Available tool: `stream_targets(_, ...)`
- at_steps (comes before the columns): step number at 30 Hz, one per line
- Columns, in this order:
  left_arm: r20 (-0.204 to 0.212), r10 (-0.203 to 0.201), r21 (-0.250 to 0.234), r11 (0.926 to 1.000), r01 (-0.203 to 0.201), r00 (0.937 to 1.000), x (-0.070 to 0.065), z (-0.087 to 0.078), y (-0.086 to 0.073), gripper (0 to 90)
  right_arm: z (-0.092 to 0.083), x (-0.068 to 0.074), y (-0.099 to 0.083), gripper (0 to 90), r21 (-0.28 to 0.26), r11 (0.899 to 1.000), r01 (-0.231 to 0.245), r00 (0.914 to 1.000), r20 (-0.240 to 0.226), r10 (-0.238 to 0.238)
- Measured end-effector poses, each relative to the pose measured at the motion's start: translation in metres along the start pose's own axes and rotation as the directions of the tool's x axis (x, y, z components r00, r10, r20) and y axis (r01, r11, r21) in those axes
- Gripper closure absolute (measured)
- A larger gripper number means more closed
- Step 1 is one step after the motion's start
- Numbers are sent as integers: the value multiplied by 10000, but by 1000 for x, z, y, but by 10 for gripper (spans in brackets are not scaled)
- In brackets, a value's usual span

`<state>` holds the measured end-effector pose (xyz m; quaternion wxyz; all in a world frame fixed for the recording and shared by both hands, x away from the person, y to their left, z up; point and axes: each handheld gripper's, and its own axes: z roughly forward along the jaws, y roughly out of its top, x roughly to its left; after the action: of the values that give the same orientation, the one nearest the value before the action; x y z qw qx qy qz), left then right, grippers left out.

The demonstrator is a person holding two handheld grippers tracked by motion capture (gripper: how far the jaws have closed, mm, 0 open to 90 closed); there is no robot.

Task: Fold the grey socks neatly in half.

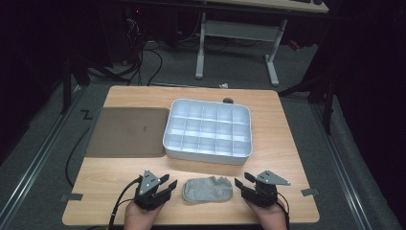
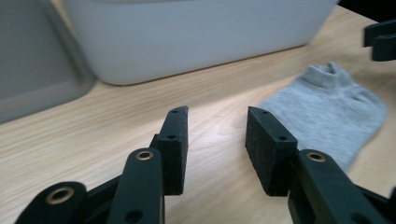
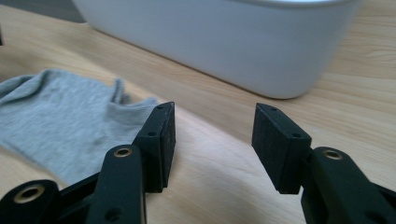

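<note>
A grey ankle sock [image 1: 207, 189] lies flat on the wooden table near its front edge, between the two grippers. My left gripper [image 1: 168, 183] sits just left of the sock, open, with bare table between its pads. In the left gripper view the sock [image 2: 327, 114] lies to the right of the left gripper [image 2: 217, 126]. My right gripper [image 1: 242, 181] sits just right of the sock, open and empty. In the right gripper view the sock [image 3: 60, 119] spreads to the left, its edge behind the left pad of the right gripper [image 3: 212, 122].
A white tray [image 1: 207, 151] with several empty compartments stands mid-table behind the sock. A flat brown-grey lid or mat [image 1: 125, 131] lies to its left. The tray's near wall [image 2: 196, 37] rises close ahead of both grippers. Table edges lie near the hands.
</note>
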<state>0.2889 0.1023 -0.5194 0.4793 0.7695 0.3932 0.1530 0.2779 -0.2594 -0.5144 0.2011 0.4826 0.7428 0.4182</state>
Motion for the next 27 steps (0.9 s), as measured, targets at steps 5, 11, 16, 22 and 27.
stream_targets(5,516,191,49,9998,-194,9985,-15,6,3,601,6,11,1,554,269,9995,144,9985,-526,-130)
stream_targets(11,701,392,596,9973,-434,9968,-29,23,2,622,15,17,-2,589,743,9972,131,9941,-1084,-50)
stream_targets(16,513,422,1112,9927,-477,9978,-30,30,-3,674,22,23,-1,557,1061,9941,207,9935,-1137,-85)
stream_targets(22,450,105,1277,9917,-162,9989,-27,29,-5,823,31,27,-2,531,1329,9909,226,9936,-1126,-75)
stream_targets(27,447,-36,1225,9925,-19,9990,-24,25,-7,838,32,31,-3,562,1332,9901,441,9929,-1153,-288)
